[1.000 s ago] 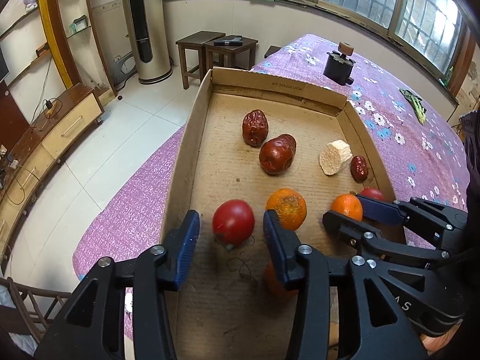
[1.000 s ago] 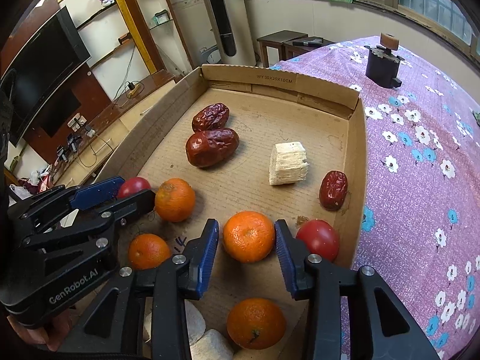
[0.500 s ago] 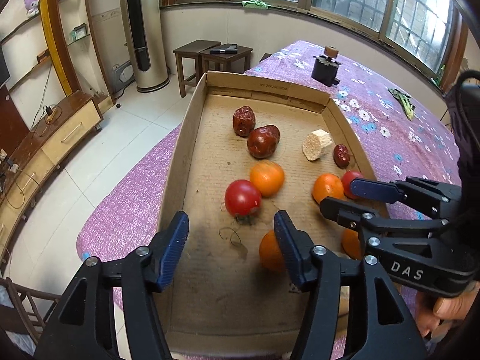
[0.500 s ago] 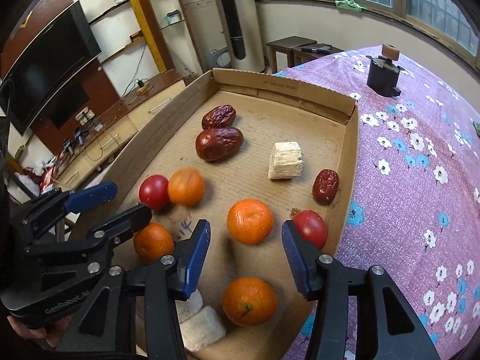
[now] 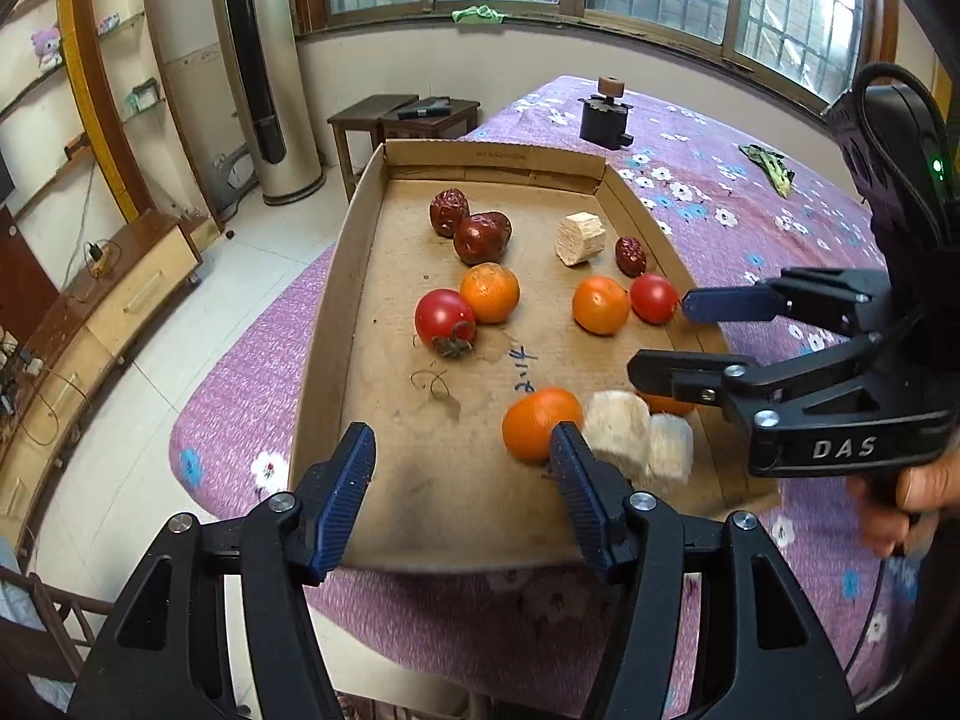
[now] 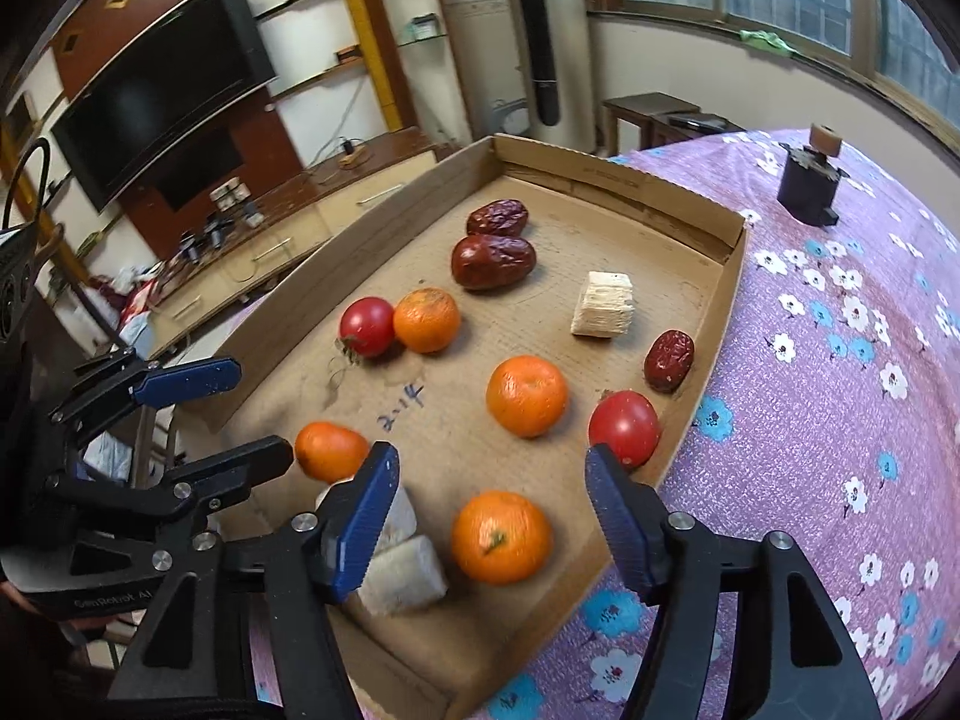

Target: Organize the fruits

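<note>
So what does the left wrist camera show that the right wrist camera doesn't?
Only the left wrist view shows the green leafy scrap on the cloth and the person's hand gripping the right tool. Only the right wrist view shows the black wall television. Both share the shallow cardboard tray of fruit and the small black stand.

- The worktop (image 6: 852, 396) was covered with a purple cloth printed with white and blue flowers.
- A shallow cardboard tray (image 5: 336, 312) lay flat on it, reaching close to the worktop's left edge, with its near end by the front edge.
- A small black block with a brown knob on top (image 6: 810, 186) stood upright on the cloth, well beyond the tray's far right corner.
- A small green item (image 5: 771, 165) lay on the cloth far to the right, apart from the tray; what it was could not be told.
</note>
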The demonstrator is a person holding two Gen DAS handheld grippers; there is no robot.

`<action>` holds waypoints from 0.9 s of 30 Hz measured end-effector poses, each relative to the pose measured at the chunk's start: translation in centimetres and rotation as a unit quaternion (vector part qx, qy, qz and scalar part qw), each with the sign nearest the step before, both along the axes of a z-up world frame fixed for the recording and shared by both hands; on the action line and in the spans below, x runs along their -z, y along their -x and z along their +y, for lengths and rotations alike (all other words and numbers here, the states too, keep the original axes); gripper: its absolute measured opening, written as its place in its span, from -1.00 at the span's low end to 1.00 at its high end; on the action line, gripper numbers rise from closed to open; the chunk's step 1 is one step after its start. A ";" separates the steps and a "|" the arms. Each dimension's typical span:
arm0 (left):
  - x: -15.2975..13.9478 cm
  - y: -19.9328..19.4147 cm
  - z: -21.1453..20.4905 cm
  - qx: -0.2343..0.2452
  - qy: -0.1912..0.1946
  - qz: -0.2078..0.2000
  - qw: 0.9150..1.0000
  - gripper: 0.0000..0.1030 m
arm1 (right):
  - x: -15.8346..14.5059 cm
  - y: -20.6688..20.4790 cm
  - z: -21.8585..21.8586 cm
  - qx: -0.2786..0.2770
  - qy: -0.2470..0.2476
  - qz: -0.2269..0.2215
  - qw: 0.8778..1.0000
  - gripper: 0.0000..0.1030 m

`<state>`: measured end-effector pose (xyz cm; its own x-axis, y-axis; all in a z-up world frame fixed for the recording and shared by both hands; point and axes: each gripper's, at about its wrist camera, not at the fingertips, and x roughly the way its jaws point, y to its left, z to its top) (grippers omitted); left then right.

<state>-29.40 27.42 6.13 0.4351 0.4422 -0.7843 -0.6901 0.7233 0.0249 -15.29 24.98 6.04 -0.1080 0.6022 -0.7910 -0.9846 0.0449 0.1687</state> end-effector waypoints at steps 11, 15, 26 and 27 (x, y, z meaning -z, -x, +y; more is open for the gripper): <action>-0.8 1.0 -2.4 0.004 -0.026 -0.009 1.000 0.50 | -1.3 1.5 -3.0 -0.094 -0.036 -0.044 0.994 0.66; -0.7 1.2 -3.4 0.011 -0.027 -0.006 1.000 0.51 | -1.4 1.4 -3.9 -0.111 -0.042 -0.045 0.992 0.67; -0.7 1.4 -5.3 0.026 -0.034 -0.006 0.999 0.51 | -1.9 1.6 -6.1 -0.141 -0.052 -0.048 0.987 0.68; -0.7 1.3 -5.4 0.027 -0.034 -0.005 0.999 0.51 | -1.9 1.8 -6.2 -0.143 -0.053 -0.051 0.987 0.68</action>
<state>-30.75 22.04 6.80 0.4677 0.4705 -0.7483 -0.6507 0.7562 0.0688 -17.05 18.77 7.96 -0.2076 0.6381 -0.7414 -0.9669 -0.2488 0.0566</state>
